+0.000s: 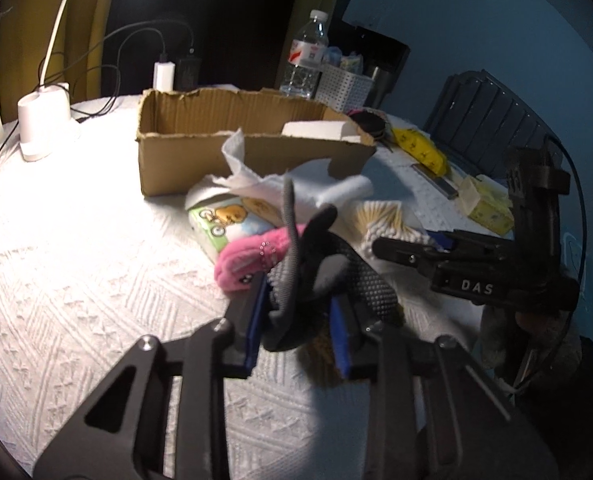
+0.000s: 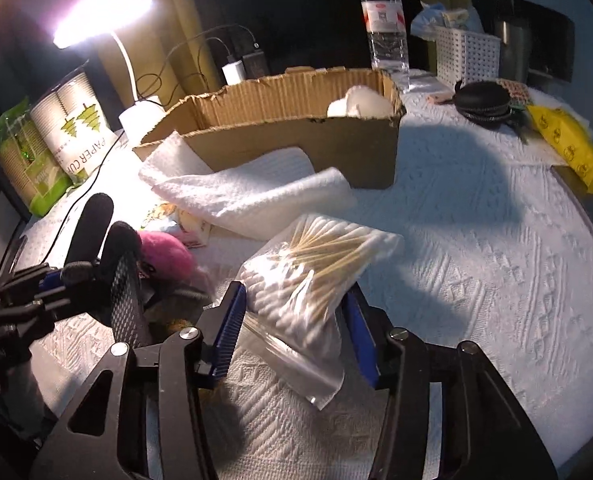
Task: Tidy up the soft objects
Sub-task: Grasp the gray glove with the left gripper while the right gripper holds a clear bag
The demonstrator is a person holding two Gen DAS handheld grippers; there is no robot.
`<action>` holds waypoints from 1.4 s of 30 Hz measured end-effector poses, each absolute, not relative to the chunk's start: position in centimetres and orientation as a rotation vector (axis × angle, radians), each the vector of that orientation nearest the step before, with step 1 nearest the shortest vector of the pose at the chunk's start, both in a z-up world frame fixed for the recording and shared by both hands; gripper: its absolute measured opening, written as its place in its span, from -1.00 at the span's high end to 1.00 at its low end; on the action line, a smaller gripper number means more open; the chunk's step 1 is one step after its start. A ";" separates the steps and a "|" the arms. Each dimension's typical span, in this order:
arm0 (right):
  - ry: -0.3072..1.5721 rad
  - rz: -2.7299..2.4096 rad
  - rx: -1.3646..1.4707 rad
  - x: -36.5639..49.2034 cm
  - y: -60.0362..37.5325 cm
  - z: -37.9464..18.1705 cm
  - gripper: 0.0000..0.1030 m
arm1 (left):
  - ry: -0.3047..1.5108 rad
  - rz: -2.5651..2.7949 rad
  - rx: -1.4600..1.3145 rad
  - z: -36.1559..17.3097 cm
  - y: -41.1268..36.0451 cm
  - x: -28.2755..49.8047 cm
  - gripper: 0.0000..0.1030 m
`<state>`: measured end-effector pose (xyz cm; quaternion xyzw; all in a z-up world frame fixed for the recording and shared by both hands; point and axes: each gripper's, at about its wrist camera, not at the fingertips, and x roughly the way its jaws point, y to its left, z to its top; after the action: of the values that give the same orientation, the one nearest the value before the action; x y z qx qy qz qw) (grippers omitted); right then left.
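Note:
My left gripper (image 1: 298,320) is shut on a black and grey glove (image 1: 320,276), held just above the white cloth; it also shows at the left of the right wrist view (image 2: 112,264). My right gripper (image 2: 292,312) is shut on a clear bag of cotton swabs (image 2: 308,272), and it shows in the left wrist view (image 1: 384,246). A pink plush toy (image 1: 252,260) lies beyond the glove, also in the right wrist view (image 2: 164,254). The open cardboard box (image 1: 252,136) stands behind, with a white soft item (image 2: 360,106) inside at its right end. Paper towel (image 2: 248,192) lies in front of the box.
A lamp base (image 1: 42,120), chargers (image 1: 164,76) and cables sit at the back left. A water bottle (image 1: 306,56), white basket (image 1: 344,88), black round pouch (image 2: 482,100), yellow packet (image 2: 572,144) and a cartoon-printed pack (image 1: 232,220) lie around. Paper cup packs (image 2: 56,136) stand left.

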<state>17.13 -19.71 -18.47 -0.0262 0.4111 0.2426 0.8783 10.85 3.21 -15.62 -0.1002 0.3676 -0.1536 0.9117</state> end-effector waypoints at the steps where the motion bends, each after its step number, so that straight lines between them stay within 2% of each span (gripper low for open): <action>1: 0.849 0.505 -0.056 16.9 -19.8 -18.2 0.00 | 0.752 -0.313 -0.206 -15.4 3.4 10.7 0.44; 7: 0.800 0.502 -0.043 16.1 -21.1 -16.5 0.03 | 0.720 -0.303 -0.212 -13.6 4.1 10.2 0.46; 15: 0.747 0.525 -0.047 15.2 -21.8 -14.6 0.22 | 0.673 -0.266 -0.192 -11.6 4.9 9.9 0.46; 42: 0.643 0.605 -0.022 17.8 -21.8 -9.5 0.23 | 0.609 -0.174 -0.213 -8.2 7.9 13.6 0.45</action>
<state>17.77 -21.79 -9.45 -0.0108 0.3112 0.2929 0.9040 13.61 7.94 -8.19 -0.1047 0.2991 -0.0852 0.9446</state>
